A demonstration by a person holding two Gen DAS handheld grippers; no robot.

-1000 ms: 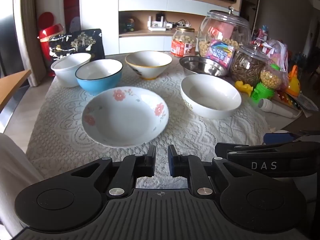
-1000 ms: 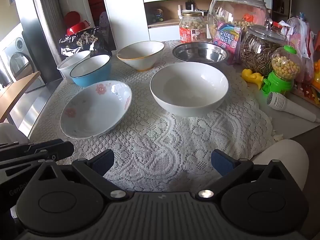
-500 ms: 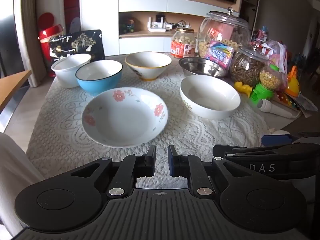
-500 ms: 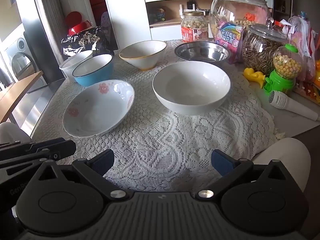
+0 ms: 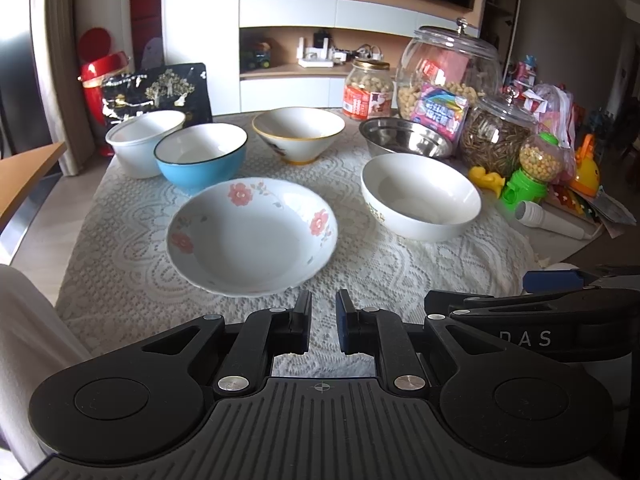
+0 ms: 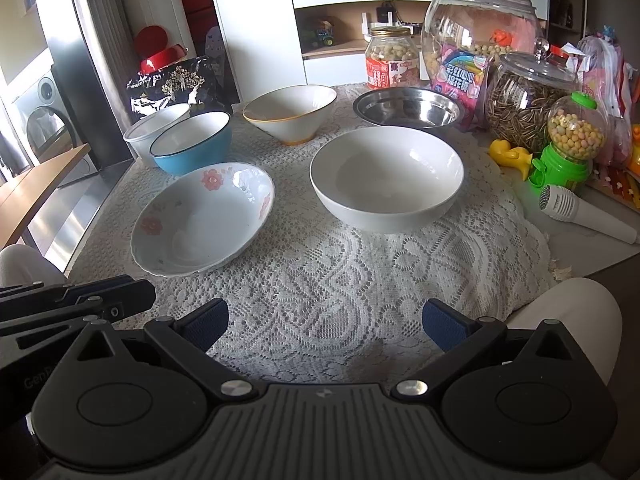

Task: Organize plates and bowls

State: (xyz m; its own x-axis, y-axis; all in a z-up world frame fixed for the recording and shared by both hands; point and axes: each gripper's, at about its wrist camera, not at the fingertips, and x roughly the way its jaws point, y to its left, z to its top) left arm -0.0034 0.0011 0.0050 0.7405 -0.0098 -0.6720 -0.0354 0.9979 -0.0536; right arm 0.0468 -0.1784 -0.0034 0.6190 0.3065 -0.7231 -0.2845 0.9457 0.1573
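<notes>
- Behind the table, a white wall unit with open shelves fills the background; a lace cloth covers most of the table top, and bare top shows only at the right edge.
- Largest on the table is a big glass jar of snacks at the far right, with a smaller jar of seeds before it and a nut jar to its left.
- Six dishes sit apart on the cloth. The flowered plate lies nearest, front left; the wide white bowl stands just right of it with a clear gap between.
- Farther back: a steel bowl against the jars, a cone-shaped bowl with a yellow rim in the middle, and a blue bowl touching or nearly touching a small white bowl at the far left corner.
- Crowding the right edge: a green candy dispenser, a yellow toy duck and a white microphone on the bare top.
- Open cloth lies along the near edge, in front of the plate and the white bowl.
- Left tool hovers over the near edge, just short of the plate's rim, clenched to a narrow slit with nothing in it.
- Right tool hovers beside it, released wide and empty, facing the white bowl.
</notes>
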